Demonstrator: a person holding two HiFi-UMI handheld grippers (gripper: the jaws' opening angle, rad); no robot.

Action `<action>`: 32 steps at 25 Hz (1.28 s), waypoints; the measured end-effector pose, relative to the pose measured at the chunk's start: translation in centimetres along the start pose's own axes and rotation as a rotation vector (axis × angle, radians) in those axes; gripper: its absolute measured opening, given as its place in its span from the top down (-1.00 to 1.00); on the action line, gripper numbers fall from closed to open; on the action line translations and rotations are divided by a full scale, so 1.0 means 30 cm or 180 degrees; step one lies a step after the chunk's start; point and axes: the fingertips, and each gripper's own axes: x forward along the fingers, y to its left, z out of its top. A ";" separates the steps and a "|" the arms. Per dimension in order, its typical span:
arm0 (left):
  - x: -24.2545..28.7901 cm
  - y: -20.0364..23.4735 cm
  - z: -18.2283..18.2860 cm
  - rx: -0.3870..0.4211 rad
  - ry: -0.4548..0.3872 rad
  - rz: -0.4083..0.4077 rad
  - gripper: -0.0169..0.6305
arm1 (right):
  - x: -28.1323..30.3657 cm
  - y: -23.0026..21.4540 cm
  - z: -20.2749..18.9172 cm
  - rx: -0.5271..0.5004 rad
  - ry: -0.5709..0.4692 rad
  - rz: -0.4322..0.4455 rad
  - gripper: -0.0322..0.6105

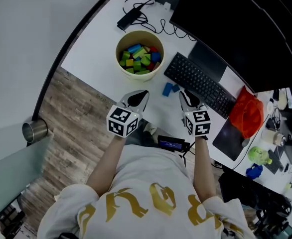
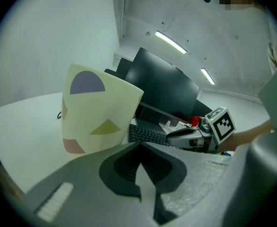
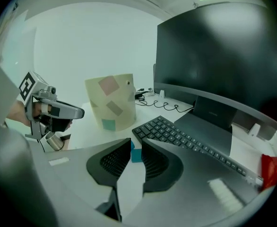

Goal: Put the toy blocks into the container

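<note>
Left tool: the left tool point(image 2: 139, 148) has its two jaws shut tight together, with nothing between them. It hangs over the near edge of the white tabletop point(image 1: 96, 49) and points toward the tub.
Right tool: the right tool point(image 3: 136, 150) has its jaws a little way apart, so the gap is narrow. It holds nothing.
Loose blocks: two small blue toy blocks point(image 1: 167, 89) lie on the tabletop, just in front of the right tool's tips. They show through the gap between its jaws. They sit between the tub and the keyboard.
Tub: the cream round paper tub point(image 1: 141, 76) stands upright on the tabletop, past both tools. It has pale coloured shapes on its side.
Blocks in the tub: many colourful toy blocks point(image 1: 140, 58), green, yellow, blue and red, are piled inside it.
Keyboard: a long black keyboard point(image 1: 198, 83) lies to the right of the tub.
Screen: a big black screen point(image 1: 235, 29) stands behind the keyboard.
Other things: a red bag point(image 1: 246, 112) sits past the right end of the keyboard. A shiny metal cup point(image 1: 35, 130) is off to the left, away from the tabletop.
</note>
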 end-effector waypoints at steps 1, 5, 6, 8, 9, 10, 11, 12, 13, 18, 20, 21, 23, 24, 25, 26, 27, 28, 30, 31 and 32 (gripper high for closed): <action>0.005 0.004 -0.004 -0.0001 0.0014 -0.0005 0.93 | 0.007 -0.002 -0.007 0.0008 0.0024 0.0004 0.60; 0.025 0.031 -0.025 -0.0016 0.0092 -0.0001 0.93 | 0.039 -0.001 -0.031 0.0016 0.0127 0.0036 0.58; 0.029 0.036 -0.030 -0.0024 0.0110 -0.0002 0.93 | 0.046 0.000 -0.037 0.0008 0.0153 0.0044 0.57; 0.037 0.043 -0.038 -0.0038 0.0146 -0.0009 0.93 | 0.060 0.002 -0.048 -0.0013 0.0207 0.0057 0.55; 0.041 0.045 -0.042 -0.0042 0.0162 -0.0017 0.93 | 0.068 0.002 -0.053 -0.0022 0.0234 0.0061 0.54; 0.044 0.047 -0.044 -0.0043 0.0175 -0.0029 0.93 | 0.076 0.003 -0.059 -0.0027 0.0260 0.0066 0.52; 0.048 0.048 -0.046 -0.0043 0.0184 -0.0045 0.93 | 0.084 0.002 -0.064 -0.0025 0.0284 0.0071 0.52; 0.053 0.048 -0.047 -0.0043 0.0189 -0.0063 0.93 | 0.091 0.000 -0.069 -0.0012 0.0305 0.0075 0.51; 0.057 0.050 -0.048 -0.0047 0.0195 -0.0081 0.93 | 0.099 -0.003 -0.075 0.0010 0.0324 0.0077 0.51; 0.073 0.064 -0.063 -0.0075 0.0265 -0.0118 0.93 | 0.129 -0.015 -0.107 0.0071 0.0433 0.0082 0.47; 0.079 0.073 -0.070 -0.0092 0.0287 -0.0126 0.93 | 0.141 -0.016 -0.119 0.0095 0.0473 0.0087 0.45; 0.083 0.077 -0.072 -0.0106 0.0296 -0.0134 0.93 | 0.146 -0.015 -0.126 0.0110 0.0493 0.0091 0.45; 0.091 0.077 -0.077 -0.0131 0.0316 -0.0166 0.93 | 0.154 -0.014 -0.136 0.0136 0.0520 0.0099 0.44; 0.095 0.075 -0.079 -0.0136 0.0328 -0.0184 0.93 | 0.157 -0.013 -0.138 0.0144 0.0521 0.0100 0.43; 0.098 0.075 -0.081 -0.0138 0.0338 -0.0197 0.93 | 0.159 -0.013 -0.136 0.0147 0.0515 0.0096 0.42; 0.101 0.076 -0.083 -0.0142 0.0344 -0.0206 0.93 | 0.162 -0.013 -0.133 0.0143 0.0507 0.0090 0.41; 0.104 0.078 -0.085 -0.0150 0.0349 -0.0212 0.93 | 0.164 -0.012 -0.130 0.0128 0.0503 0.0086 0.40; 0.106 0.081 -0.087 -0.0158 0.0353 -0.0216 0.93 | 0.166 -0.011 -0.128 0.0107 0.0505 0.0088 0.40; 0.111 0.086 -0.091 -0.0170 0.0366 -0.0220 0.93 | 0.171 -0.006 -0.127 0.0094 0.0516 0.0107 0.40; 0.113 0.089 -0.092 -0.0175 0.0372 -0.0223 0.93 | 0.174 -0.005 -0.126 0.0109 0.0517 0.0115 0.39; 0.115 0.091 -0.093 -0.0178 0.0376 -0.0225 0.93 | 0.178 -0.005 -0.124 0.0130 0.0515 0.0120 0.37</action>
